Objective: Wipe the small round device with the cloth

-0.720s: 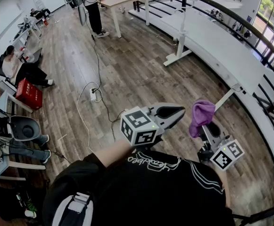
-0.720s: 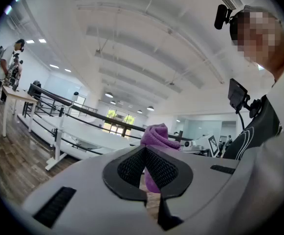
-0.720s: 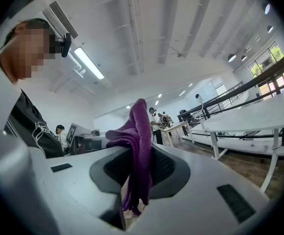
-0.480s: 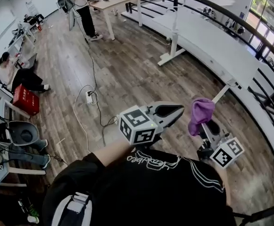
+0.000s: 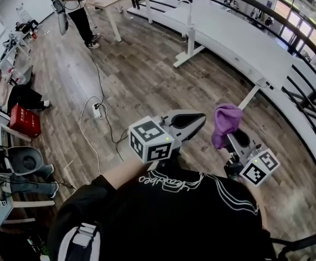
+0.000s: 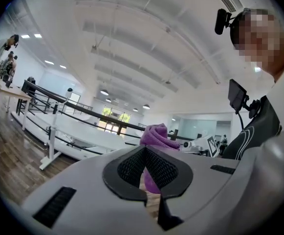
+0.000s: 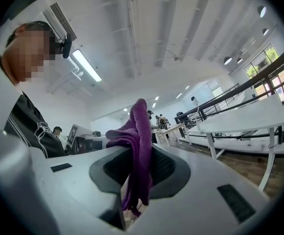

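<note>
A purple cloth point(image 5: 224, 124) hangs bunched from my right gripper point(image 5: 235, 136), whose jaws are shut on it; the right gripper view shows the cloth point(image 7: 138, 151) pinched between the dark pads. My left gripper point(image 5: 197, 119) is held level beside it at the left, jaws shut with nothing between them. In the left gripper view the cloth point(image 6: 155, 137) shows just beyond the left gripper point(image 6: 146, 187). A small white round device point(image 6: 70, 89) stands far off on the long white table point(image 5: 239, 45); it is cut off at the head view's top edge.
I stand on a wooden floor point(image 5: 141, 75). A black railing point(image 5: 304, 99) runs behind the long white table at the right. A cable and power strip point(image 5: 97, 112) lie on the floor. A person point(image 5: 73, 7) stands at a far desk; a red box point(image 5: 24, 121) is at left.
The view has shifted a little: the tables and floor slid up and left in the picture. Both grippers keep their places before me, the cloth still held.
</note>
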Demonstrator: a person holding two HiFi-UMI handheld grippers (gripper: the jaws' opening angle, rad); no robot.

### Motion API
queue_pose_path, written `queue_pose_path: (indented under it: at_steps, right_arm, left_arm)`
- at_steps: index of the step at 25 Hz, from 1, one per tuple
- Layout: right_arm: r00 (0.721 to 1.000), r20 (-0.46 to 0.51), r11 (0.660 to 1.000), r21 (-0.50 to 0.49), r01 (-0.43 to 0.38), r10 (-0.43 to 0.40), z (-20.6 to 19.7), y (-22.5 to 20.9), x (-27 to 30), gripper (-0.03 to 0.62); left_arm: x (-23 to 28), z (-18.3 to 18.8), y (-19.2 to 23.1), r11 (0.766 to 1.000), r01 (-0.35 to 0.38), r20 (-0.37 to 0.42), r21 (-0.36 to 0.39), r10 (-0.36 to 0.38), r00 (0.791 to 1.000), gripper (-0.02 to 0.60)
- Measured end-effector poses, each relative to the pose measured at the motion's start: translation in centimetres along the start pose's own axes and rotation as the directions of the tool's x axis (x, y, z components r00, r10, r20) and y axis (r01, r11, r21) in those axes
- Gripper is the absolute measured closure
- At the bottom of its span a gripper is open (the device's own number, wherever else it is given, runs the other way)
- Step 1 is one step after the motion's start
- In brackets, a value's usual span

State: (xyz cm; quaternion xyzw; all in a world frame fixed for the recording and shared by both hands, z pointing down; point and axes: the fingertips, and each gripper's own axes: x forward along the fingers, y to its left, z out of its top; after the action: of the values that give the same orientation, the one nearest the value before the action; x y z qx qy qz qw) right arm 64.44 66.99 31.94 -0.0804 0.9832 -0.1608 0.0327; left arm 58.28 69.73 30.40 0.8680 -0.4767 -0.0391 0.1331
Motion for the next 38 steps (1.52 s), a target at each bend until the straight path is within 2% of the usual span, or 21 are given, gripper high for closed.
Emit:
queue_pose_path:
  at_steps: [5, 11, 16, 21, 26, 31, 38]
  right_arm:
    - [1.000, -0.025, 0.999, 0.035, 0.007, -0.007, -1.0, -3.4, 4.1, 0.522]
    - [0.998, -0.058, 0.997, 0.074, 0.025, -0.021, -1.0, -10.0, 12.1, 0.522]
    - [0.997, -0.075, 0.996, 0.086, 0.024, -0.018, 0.1, -16.7, 21.0, 0.522]
    - [0.996, -0.086, 0.995, 0.099, 0.010, -0.001, 1.2, -20.7, 29.3, 0.522]
    - [0.996, -0.091, 0.997, 0.072, -0.010, 0.017, 2.9, -24.1, 37.1, 0.522]
    - [0.996, -0.083, 0.999, 0.037, -0.012, 0.015, 4.7, -26.5, 41.5, 0.522]
    - [0.997, -0.082, 0.999, 0.041, 0.016, -0.012, 5.4, -30.8, 44.3, 0.522]
  left_arm:
    - [0.8, -0.7, 5.8, 0.999, -0.015, -0.004, -0.050, 0.015, 1.000, 0.574]
    - [3.6, 0.4, 15.8, 0.996, -0.028, -0.027, -0.084, 0.026, 0.999, 0.574]
    - [6.4, 2.3, 26.3, 0.994, -0.046, -0.046, -0.104, 0.042, 0.998, 0.574]
    - [7.0, 4.9, 35.0, 0.994, -0.052, -0.062, -0.097, 0.046, 0.997, 0.574]
    - [7.3, 8.1, 43.0, 0.995, -0.043, -0.039, -0.086, 0.040, 0.998, 0.574]
    - [8.2, 10.0, 48.8, 0.995, -0.060, -0.043, -0.083, 0.057, 0.997, 0.574]
    - [10.5, 10.7, 53.2, 0.995, -0.049, -0.043, -0.092, 0.045, 0.998, 0.574]
